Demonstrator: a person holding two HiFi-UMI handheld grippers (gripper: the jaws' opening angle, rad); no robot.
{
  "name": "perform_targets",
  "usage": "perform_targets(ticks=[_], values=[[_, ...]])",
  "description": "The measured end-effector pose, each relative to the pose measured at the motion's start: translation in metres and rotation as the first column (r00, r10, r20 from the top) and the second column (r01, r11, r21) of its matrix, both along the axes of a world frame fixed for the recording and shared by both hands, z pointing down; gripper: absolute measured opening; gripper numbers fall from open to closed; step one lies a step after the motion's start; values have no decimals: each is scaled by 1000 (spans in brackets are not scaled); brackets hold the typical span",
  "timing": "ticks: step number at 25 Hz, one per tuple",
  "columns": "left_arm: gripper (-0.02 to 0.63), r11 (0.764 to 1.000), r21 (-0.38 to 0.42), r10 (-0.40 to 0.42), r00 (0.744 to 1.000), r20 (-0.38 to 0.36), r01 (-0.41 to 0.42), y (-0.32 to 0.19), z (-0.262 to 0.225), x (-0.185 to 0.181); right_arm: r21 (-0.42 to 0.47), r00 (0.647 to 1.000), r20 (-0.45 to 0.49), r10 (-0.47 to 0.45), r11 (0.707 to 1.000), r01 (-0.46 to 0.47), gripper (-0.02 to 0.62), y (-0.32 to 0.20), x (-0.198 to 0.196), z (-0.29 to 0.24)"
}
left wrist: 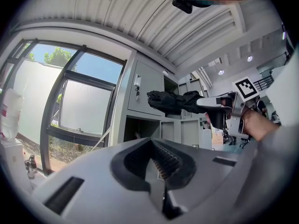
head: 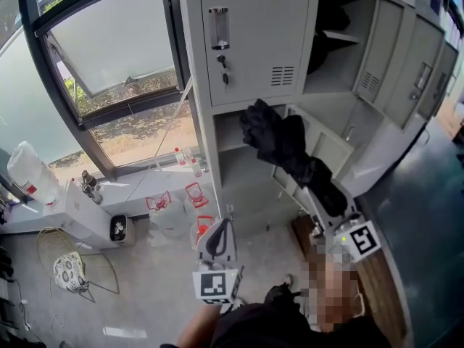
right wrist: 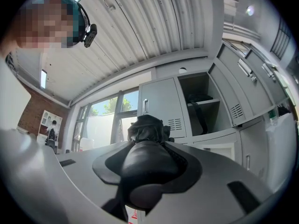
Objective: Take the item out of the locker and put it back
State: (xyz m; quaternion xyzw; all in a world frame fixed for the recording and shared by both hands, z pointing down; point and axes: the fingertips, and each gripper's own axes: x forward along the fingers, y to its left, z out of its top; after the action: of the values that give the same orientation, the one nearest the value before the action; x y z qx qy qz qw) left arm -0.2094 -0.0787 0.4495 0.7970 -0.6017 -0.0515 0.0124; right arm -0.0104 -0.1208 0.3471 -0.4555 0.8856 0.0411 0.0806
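- Two grippers in view, both out in front of the grey locker (head: 254, 49).
- Right gripper (head: 324, 194): clenched on a black item (head: 279, 140). Its own view shows the item's smooth rounded end filling the gap between the pads.
- The item's crumpled cloth end (right wrist: 146, 127) sticks out past the jaw tips toward the locker.
- Head view: the item runs up and left from the right gripper. Its far end sits in front of the strip between the closed upper door and the open lower compartment (head: 235, 133). It is outside the locker, not in any compartment.
- Left gripper view: the item (left wrist: 170, 101) hangs in the air, level with the bottom edge of the closed door. The right gripper (left wrist: 212, 105) has it from the right.
- Left gripper (head: 220, 230): jaws together, nothing between them. It sits lower and left, well apart from the item.
- Upper right compartment (right wrist: 201, 92) is open, with a dark strapped thing (right wrist: 202, 107) on and below its shelf.
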Motion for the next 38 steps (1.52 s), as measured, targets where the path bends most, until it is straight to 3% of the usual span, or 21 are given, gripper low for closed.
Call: perform_targets(ticks=[12,24,38], values=[[-8,1000,-9,-20,1000,-4,20,-10,8,-9,-70,1000,-21,2,998,-4,170,-21,-16,47],[-8,997,-26,-66,998,7,66,-61,9,-8,-157,999,-36,-27,987,21,170,-91,-30,93],[-8,992,-38,-116,993,4,117,-109,5,-6,-197,994,-62,-85,978,72,170,-168,-66,118]])
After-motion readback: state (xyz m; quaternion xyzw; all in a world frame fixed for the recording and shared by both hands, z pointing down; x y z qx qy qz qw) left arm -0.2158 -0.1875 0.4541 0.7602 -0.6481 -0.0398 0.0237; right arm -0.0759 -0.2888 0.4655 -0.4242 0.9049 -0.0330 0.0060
